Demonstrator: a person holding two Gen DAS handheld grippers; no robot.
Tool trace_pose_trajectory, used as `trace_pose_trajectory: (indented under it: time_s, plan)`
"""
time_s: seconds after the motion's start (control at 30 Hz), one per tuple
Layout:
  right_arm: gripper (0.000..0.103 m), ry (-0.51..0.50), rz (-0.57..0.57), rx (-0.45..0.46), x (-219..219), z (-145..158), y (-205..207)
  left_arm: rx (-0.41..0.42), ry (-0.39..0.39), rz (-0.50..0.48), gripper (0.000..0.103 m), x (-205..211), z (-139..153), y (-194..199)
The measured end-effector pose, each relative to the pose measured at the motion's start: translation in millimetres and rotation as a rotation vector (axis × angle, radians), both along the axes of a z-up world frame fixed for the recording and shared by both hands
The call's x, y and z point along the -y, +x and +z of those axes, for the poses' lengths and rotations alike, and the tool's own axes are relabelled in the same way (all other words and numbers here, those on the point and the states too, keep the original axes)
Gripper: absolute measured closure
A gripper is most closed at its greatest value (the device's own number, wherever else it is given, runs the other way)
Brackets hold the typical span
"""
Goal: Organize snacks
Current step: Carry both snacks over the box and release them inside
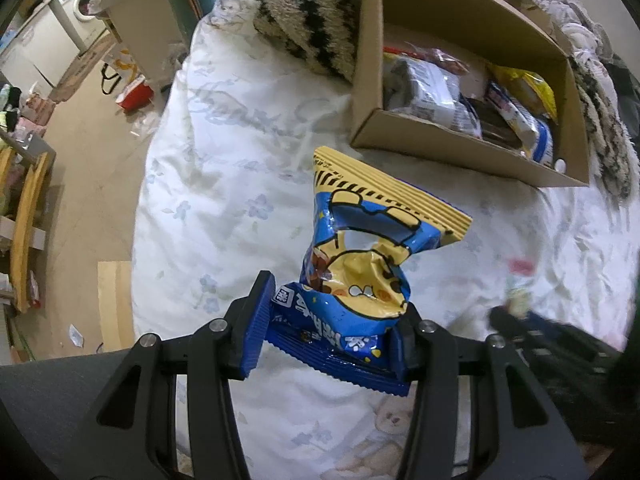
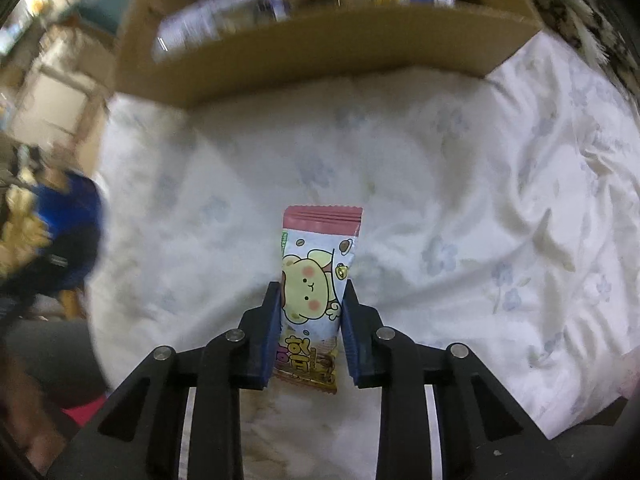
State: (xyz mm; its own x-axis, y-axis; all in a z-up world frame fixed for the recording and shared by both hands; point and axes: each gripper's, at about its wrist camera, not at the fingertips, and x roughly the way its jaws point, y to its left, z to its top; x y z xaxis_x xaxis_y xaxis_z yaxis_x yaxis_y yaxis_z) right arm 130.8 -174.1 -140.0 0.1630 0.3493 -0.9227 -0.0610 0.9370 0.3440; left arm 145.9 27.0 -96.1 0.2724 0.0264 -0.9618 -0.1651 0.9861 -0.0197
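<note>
My left gripper [image 1: 334,300] is shut on a blue and yellow snack bag [image 1: 360,256], crumpled at the middle, held above the white floral bedsheet [image 1: 224,184]. An open cardboard box [image 1: 452,148] with several snack packs stands ahead to the right. My right gripper [image 2: 310,292] is shut on a pink and yellow snack packet [image 2: 316,268] with a cartoon bear, held above the sheet. The same cardboard box [image 2: 312,68] is straight ahead, blurred. The right gripper shows blurred in the left wrist view [image 1: 516,312]; the left gripper with its bag shows blurred at the left of the right wrist view [image 2: 52,232].
A striped fuzzy cushion [image 1: 308,16] lies behind the box on the left. The bed edge drops to a cluttered floor [image 1: 92,128] on the left, with a washing machine [image 1: 78,4] and a red bag [image 1: 134,94]. Rumpled bedding [image 1: 600,112] lies right of the box.
</note>
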Motion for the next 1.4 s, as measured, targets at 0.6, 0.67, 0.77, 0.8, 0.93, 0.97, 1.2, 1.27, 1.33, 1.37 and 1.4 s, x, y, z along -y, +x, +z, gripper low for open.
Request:
trace_pose_trajectory:
  time_s: [0.6, 0.67, 0.77, 0.8, 0.93, 0.97, 1.2, 1.27, 1.33, 1.37, 1.4]
  plan:
    - [0.074, 0.191, -0.149, 0.384, 56, 110, 8, 0.168, -0.011, 0.039, 0.058, -4, 56, 12]
    - [0.074, 0.202, -0.177, 0.422, 72, 123, 16, 0.185, 0.002, 0.031, 0.058, 2, 66, 21]
    - [0.074, 0.195, -0.207, 0.439, 91, 131, 30, 0.253, 0.058, -0.01, 0.058, 17, 83, 36]
    - [0.074, 0.193, -0.221, 0.441, 97, 131, 37, 0.266, 0.06, -0.015, 0.058, 21, 87, 42]
    - [0.074, 0.177, -0.251, 0.436, 106, 128, 61, 0.277, 0.041, -0.031, 0.058, 35, 91, 63]
    - [0.074, 0.179, -0.25, 0.433, 107, 126, 69, 0.281, 0.042, -0.041, 0.058, 40, 91, 68]
    - [0.074, 0.153, -0.196, 0.411, 97, 111, 112, 0.271, 0.031, -0.09, 0.058, 75, 80, 108]
    - [0.074, 0.123, -0.173, 0.393, 92, 102, 124, 0.268, 0.034, -0.098, 0.058, 83, 76, 117]
    - [0.074, 0.104, -0.159, 0.38, 88, 93, 132, 0.261, 0.039, -0.11, 0.057, 92, 70, 127]
    - [0.074, 0.099, -0.157, 0.376, 87, 89, 135, 0.256, 0.042, -0.113, 0.057, 96, 67, 130]
    - [0.074, 0.093, -0.154, 0.369, 87, 85, 139, 0.25, 0.05, -0.116, 0.057, 99, 62, 134]
